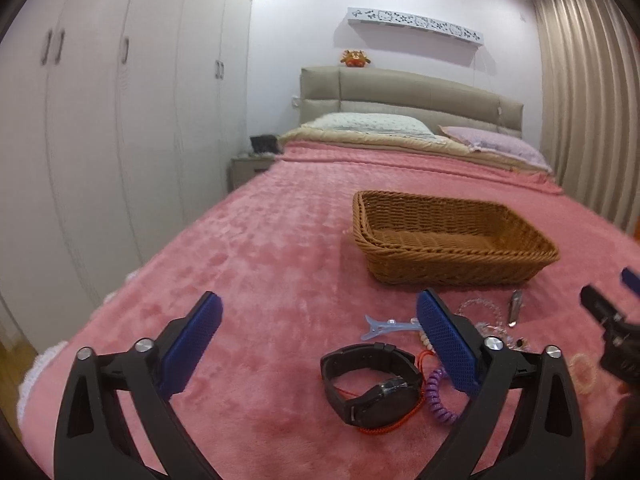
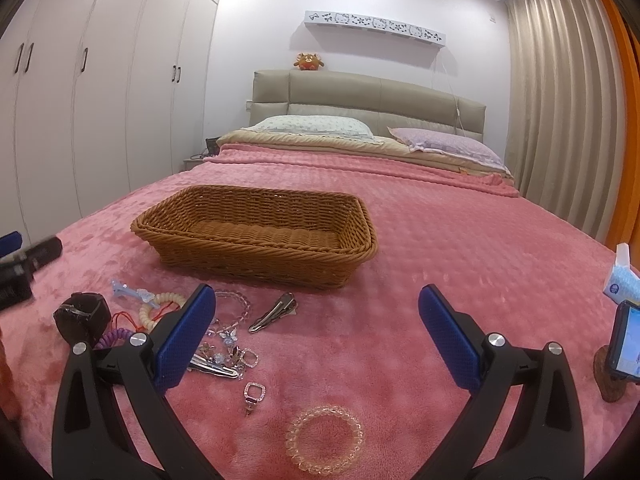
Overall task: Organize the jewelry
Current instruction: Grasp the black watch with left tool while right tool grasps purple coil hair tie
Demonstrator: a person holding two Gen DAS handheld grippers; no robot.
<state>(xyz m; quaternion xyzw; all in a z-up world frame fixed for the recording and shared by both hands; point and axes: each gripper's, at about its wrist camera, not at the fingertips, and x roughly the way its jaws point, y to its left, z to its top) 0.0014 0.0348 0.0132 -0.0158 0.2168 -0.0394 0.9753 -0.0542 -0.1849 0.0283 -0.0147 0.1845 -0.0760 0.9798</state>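
Jewelry lies scattered on the pink plush bed blanket point(image 2: 400, 240) before the empty brown wicker basket point(image 2: 256, 256). Black wristwatch point(image 1: 372, 384) looks stiff; take its strap. Clear beaded bracelet point(image 2: 325, 444) looks light, slippery. Left gripper point(image 1: 320, 344) and right gripper point(image 2: 316, 332) fingers are spread wide, holding nothing.

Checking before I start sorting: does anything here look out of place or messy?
Yes. The wicker basket looks empty, while the jewelry lies loose on the pink blanket in front of it: a black watch, a silver hair clip and a clear coil bracelet apart from a tangled cluster.
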